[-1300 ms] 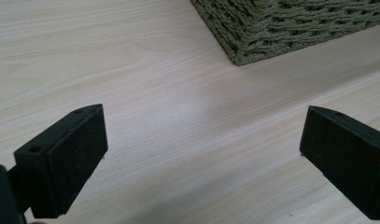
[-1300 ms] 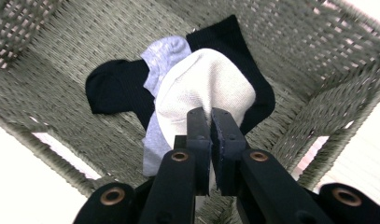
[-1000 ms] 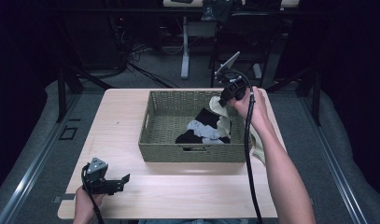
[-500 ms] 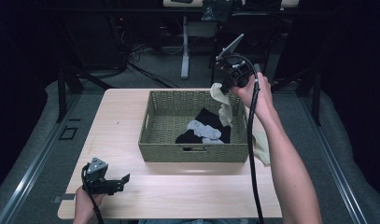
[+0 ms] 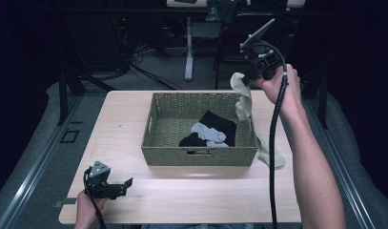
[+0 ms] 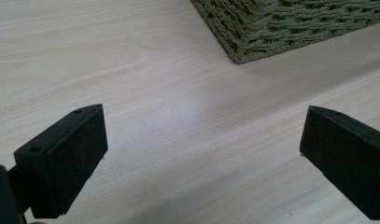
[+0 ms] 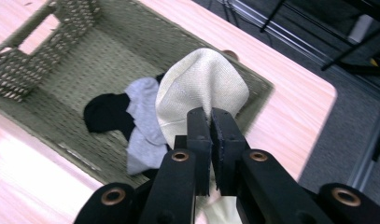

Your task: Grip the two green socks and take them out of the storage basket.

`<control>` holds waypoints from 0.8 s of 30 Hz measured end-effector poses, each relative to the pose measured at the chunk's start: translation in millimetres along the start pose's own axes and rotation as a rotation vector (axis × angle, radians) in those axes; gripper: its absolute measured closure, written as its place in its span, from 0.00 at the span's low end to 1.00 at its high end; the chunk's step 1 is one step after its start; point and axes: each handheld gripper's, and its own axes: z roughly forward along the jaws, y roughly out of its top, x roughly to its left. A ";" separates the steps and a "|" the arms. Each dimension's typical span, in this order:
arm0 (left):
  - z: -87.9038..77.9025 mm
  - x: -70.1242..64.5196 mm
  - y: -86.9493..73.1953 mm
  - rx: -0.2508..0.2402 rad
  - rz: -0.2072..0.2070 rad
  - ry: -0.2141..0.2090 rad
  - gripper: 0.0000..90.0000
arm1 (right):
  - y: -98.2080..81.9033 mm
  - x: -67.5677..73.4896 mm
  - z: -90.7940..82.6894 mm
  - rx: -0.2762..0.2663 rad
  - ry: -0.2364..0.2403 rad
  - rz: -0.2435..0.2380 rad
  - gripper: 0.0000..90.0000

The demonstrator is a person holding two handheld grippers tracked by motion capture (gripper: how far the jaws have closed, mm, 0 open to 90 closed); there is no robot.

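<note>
- We see the right gripper [image 5: 247,78] raised above the basket's [image 5: 199,156] far right corner, at about 1 o'clock from the basket's middle.
- Its 2 jaws are pressed together on a cream sock [image 7: 201,91], which hangs down over the basket's right rim (the pinch is plain in the right gripper view).
- A second cream sock [image 5: 271,151] lies on the table [image 5: 191,195] at 3 o'clock, just beside the basket.
- Inside the basket lie a grey sock [image 5: 209,132] and black socks [image 5: 219,125], touching each other.
- The left gripper [image 5: 116,188] rests at 7 o'clock, near the table's front left corner, its 2 jaws spread wide over bare wood, holding nothing.
</note>
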 end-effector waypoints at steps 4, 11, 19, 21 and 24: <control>-0.2 -0.1 0.3 0.003 0.001 -0.003 0.01 | -11.2 -15.7 -10.6 -0.011 -0.022 0.034 0.97; -0.3 -0.2 0.3 0.004 0.000 -0.002 0.01 | -38.6 -44.2 -19.9 -0.028 -0.036 0.103 0.97; 0.4 -0.5 0.4 0.002 0.000 0.003 0.01 | -75.5 -71.8 3.8 0.016 -0.043 0.175 0.97; 0.6 -0.7 0.4 -0.001 0.000 0.004 0.01 | -85.1 -76.8 13.3 0.022 -0.039 0.192 0.97; 0.8 -0.8 0.3 -0.001 0.000 0.004 0.01 | -100.0 -82.9 30.9 0.043 -0.027 0.213 0.97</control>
